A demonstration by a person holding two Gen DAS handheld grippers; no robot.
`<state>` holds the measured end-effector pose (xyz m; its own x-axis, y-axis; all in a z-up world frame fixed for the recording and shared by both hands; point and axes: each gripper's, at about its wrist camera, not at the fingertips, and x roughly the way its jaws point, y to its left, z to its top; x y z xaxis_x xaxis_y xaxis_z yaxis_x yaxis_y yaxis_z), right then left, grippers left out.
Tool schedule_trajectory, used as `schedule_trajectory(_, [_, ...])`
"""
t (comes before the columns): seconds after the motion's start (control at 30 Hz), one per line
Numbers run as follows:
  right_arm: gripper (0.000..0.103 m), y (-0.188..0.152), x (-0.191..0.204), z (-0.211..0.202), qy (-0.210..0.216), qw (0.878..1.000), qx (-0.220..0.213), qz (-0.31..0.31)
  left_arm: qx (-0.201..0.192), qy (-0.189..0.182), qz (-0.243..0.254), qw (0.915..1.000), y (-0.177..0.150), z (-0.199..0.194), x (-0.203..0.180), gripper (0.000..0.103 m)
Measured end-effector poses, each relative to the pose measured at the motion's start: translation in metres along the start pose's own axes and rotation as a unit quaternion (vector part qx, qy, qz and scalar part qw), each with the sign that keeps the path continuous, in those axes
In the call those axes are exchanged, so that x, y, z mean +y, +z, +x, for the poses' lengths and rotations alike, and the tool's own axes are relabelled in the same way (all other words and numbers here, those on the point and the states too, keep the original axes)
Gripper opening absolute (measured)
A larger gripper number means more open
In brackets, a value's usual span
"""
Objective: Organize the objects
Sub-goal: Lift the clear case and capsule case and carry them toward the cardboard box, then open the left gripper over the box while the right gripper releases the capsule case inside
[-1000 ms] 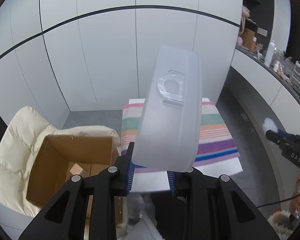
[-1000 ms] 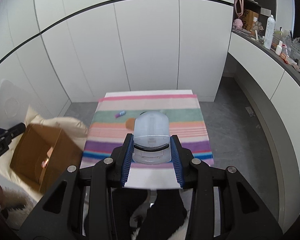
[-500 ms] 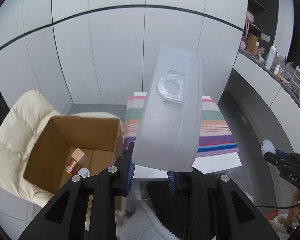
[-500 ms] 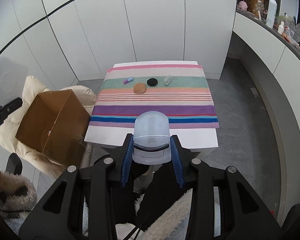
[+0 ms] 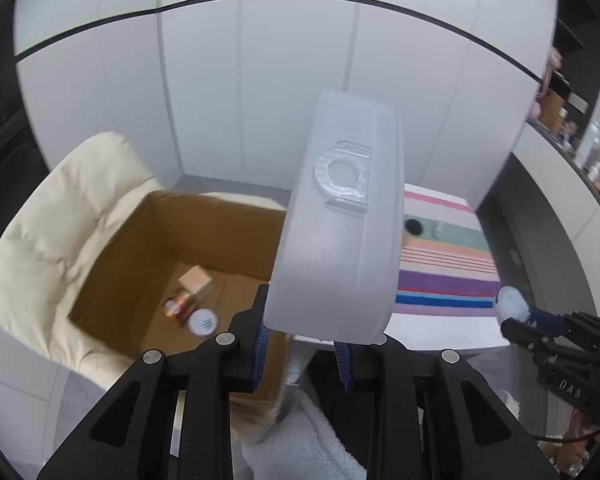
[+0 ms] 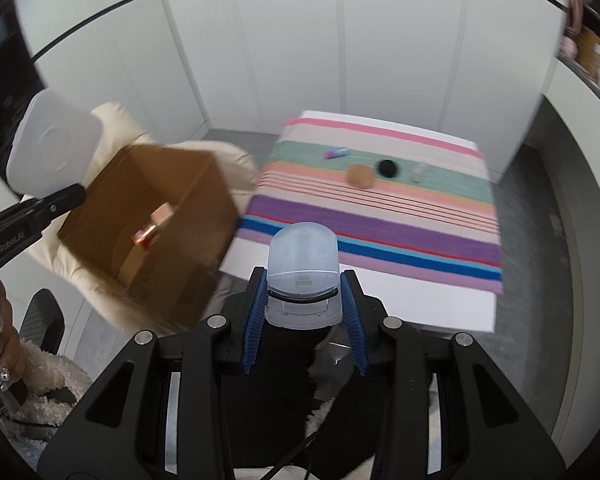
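A: Left gripper (image 5: pixel 302 344) state? 
B: Jaws drawn narrow, the blue pads clamped on the lower edge of a frosted white plastic case (image 5: pixel 340 224). The case is held upright and tilted slightly, a clear ring-shaped clip seen moulded on its face.

A: Right gripper (image 6: pixel 302 304)? 
B: Partly closed, pads pressed on both sides of a small translucent blue-white container with a domed cap (image 6: pixel 303 272). It is gripped at its lower body, dome pointed away from the camera.

A: What is seen beyond the left one? 
B: An open cardboard box (image 5: pixel 140 264) is set on a cream padded chair (image 5: pixel 60 232). Inside the box, a wooden block (image 5: pixel 196 282), a coppery can (image 5: pixel 178 307) and a white-lidded jar (image 5: pixel 204 321) are seen close together on the floor of it.

A: And farther out? 
B: A table with a striped cloth (image 6: pixel 380 216) is placed just beside the box. On the cloth's far part a purple tube (image 6: pixel 335 153), a tan round item (image 6: pixel 360 176), a black round item (image 6: pixel 387 168) and a small clear item (image 6: pixel 420 171) are left lying near each other. Blur is noted there; finer detail cannot be told.

A: Person? 
B: A hand (image 6: pixel 4 360) is seen at the left edge of the right wrist view.
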<state>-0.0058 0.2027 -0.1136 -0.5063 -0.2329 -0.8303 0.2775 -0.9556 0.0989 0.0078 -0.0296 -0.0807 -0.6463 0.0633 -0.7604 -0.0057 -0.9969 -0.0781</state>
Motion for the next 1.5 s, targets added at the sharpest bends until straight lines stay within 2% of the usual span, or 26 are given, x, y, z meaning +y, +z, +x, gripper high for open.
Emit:
schedule_trajectory(0.2, [0.038, 0.008, 0.057, 0.027, 0.046, 0.997, 0.02, -0.057, 0.014, 0.047, -0.042, 0.9979, -0.014, 0.003, 0.049, 0.028])
schedule_trajectory(0.43, [0.038, 0.016, 0.116, 0.063, 0.096, 0.987, 0.051, -0.118, 0.043, 0.095, -0.098, 0.9897, -0.036, 0.009, 0.103, 0.028])
schedule_trajectory(0.57, [0.038, 0.025, 0.139, 0.083, 0.112, 0.982, 0.059, -0.139, 0.05, 0.109, -0.112, 0.9864, -0.037, 0.015, 0.117, 0.028])
schedule_trajectory(0.7, [0.038, 0.04, 0.157, 0.104, 0.118, 0.979, 0.06, -0.154, 0.053, 0.126, -0.1, 0.9855, -0.025, 0.033, 0.121, 0.029])
schedule_trajectory(0.8, [0.038, 0.056, 0.169, 0.122, 0.122, 0.978, 0.06, -0.155, 0.058, 0.117, -0.112, 0.9851, -0.014, 0.053, 0.13, 0.029])
schedule_trajectory(0.87, [0.038, 0.069, 0.175, 0.133, 0.123, 0.979, 0.055, -0.151, 0.022, 0.09, -0.113, 0.9893, -0.003, 0.063, 0.136, 0.031])
schedule_trajectory(0.9, [0.039, 0.076, 0.177, 0.138, 0.129, 0.979, 0.049, -0.149, 0.005, 0.092, -0.101, 0.9907, 0.002, 0.066, 0.135, 0.034])
schedule_trajectory(0.93, [0.04, 0.082, 0.18, 0.143, 0.137, 0.979, 0.038, -0.149, -0.006, 0.105, -0.085, 0.9908, 0.009, 0.069, 0.133, 0.053])
schedule_trajectory(0.97, [0.058, 0.086, 0.182, 0.147, 0.137, 0.979, 0.032, -0.149, -0.013, 0.126, -0.07, 0.9895, 0.017, 0.072, 0.131, 0.078])
schedule_trajectory(1.0, [0.073, 0.09, 0.184, 0.152, 0.125, 0.981, 0.032, -0.147, -0.018, 0.135, -0.064, 0.9885, 0.019, 0.072, 0.13, 0.087])
schedule_trajectory(1.03, [0.096, 0.093, 0.184, 0.154, 0.113, 0.983, 0.031, -0.143, -0.031, 0.148, -0.059, 0.9867, 0.02, 0.07, 0.13, 0.096])
schedule_trajectory(1.07, [0.103, 0.094, 0.182, 0.154, 0.11, 0.984, 0.023, -0.137, -0.035, 0.15, -0.058, 0.9864, 0.019, 0.069, 0.131, 0.096])
schedule_trajectory(1.27, [0.103, 0.092, 0.173, 0.148, 0.122, 0.984, 0.023, -0.13, -0.015, 0.135, -0.081, 0.9875, 0.019, 0.073, 0.137, 0.096])
schedule_trajectory(1.5, [0.103, 0.089, 0.168, 0.139, 0.1, 0.986, 0.011, -0.137, -0.003, 0.122, -0.099, 0.9876, 0.015, 0.073, 0.143, 0.096])
